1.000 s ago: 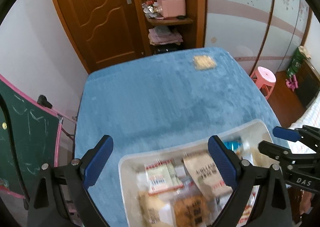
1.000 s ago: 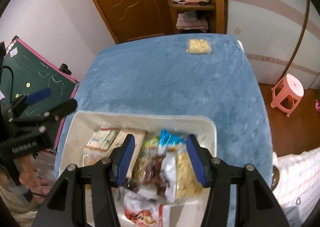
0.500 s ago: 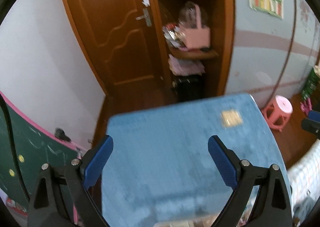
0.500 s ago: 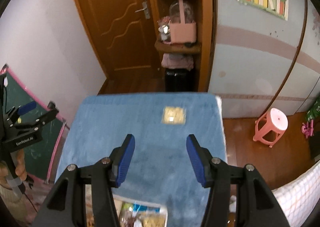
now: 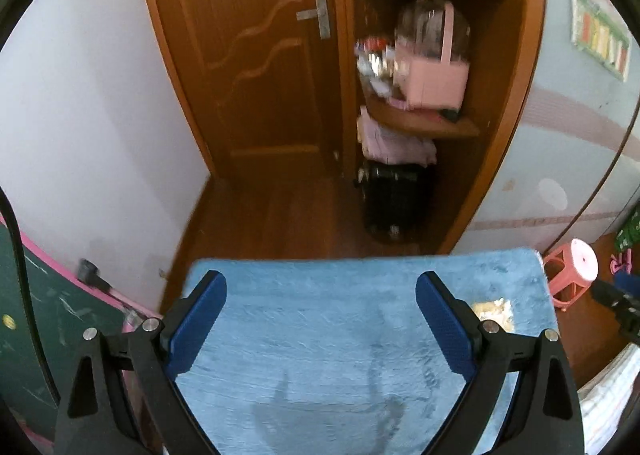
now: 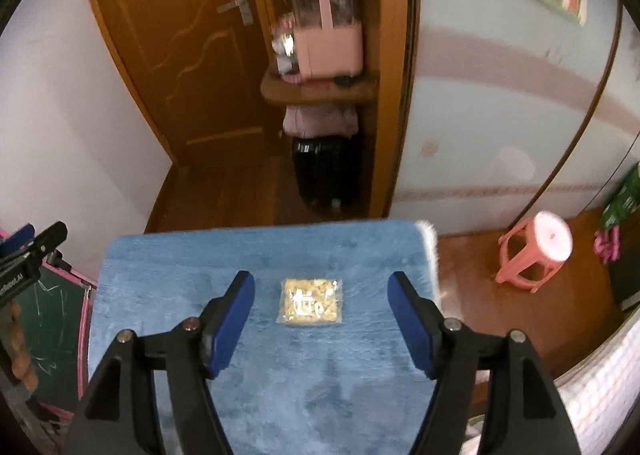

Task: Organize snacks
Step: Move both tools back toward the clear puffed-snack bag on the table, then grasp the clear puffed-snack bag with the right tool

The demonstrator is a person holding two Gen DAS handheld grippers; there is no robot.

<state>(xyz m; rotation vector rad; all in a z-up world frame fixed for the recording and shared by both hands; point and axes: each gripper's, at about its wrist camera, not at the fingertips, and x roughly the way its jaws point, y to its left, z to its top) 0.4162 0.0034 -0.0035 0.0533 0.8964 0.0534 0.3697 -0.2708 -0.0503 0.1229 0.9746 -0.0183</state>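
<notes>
Snack pack lies flat on the blue cloth, centred ahead between the wide-spread right tongs; left tongs gape empty. Slippery film may slide or crumple if pinched shallowly.

We see a clear snack packet of yellow pieces lying flat near the blue table's far edge.

We see a blue plush desk, a clear snack packet of yellow pieces, blue-padded black claws, a pink stool and a brown wave-patterned door.
</notes>
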